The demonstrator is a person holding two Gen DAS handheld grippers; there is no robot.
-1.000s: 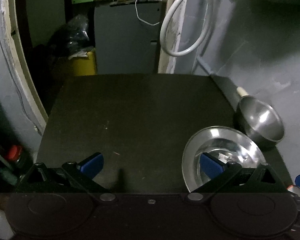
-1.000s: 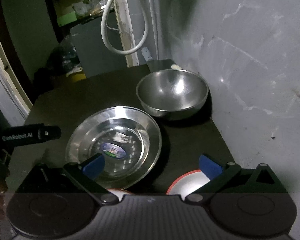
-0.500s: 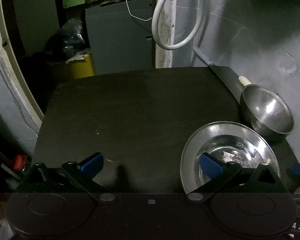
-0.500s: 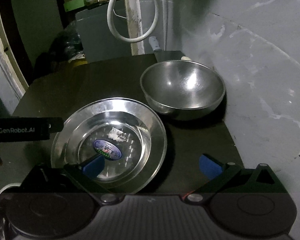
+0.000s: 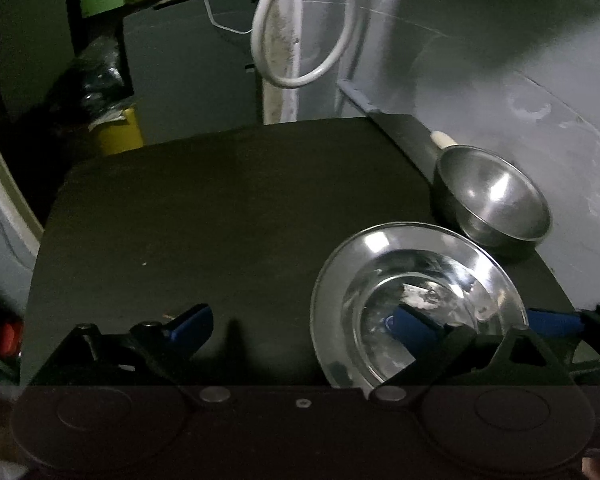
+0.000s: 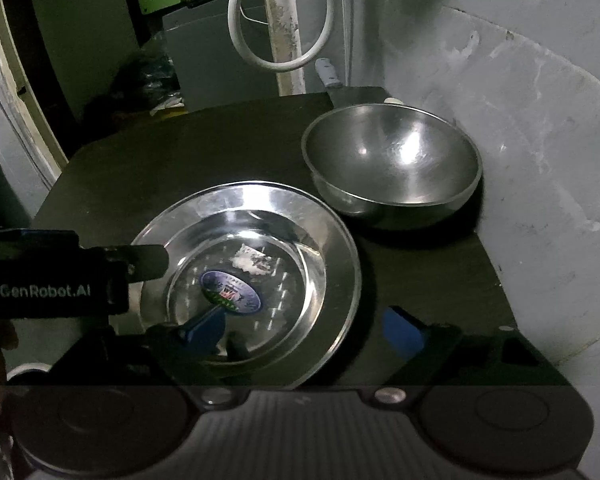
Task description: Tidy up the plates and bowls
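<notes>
Plate (image 6: 300, 216) and bowl (image 6: 392, 164) sit together on the right part of the dark counter (image 5: 220, 208), the steel bowl at the far corner by the wall and the wide-rimmed steel plate just in front of it, their rims close or perhaps touching. Compared with a second ago, both views show the plate larger and lower in the picture: both hands have come forward and down onto it. The left gripper (image 5: 304, 326) now straddles the plate's left rim, one blue pad over the bare counter and the other over the plate's well, and its jaws are closing, though the pads are not yet pressing on metal. The right gripper (image 6: 304, 330) does the same at the plate's near right rim, one pad over the well beside the round sticker (image 6: 230, 292), the other over the counter outside, and its jaws are closing too, with the rim between them but no grip yet. The left gripper's body also shows at the left edge of the right wrist view, where before it sat farther from the plate. I judge that a two-handed pick of the plate is beginning, likely to move it to a tidier spot; nothing has been lifted so far, and the bowl is untouched.
</notes>
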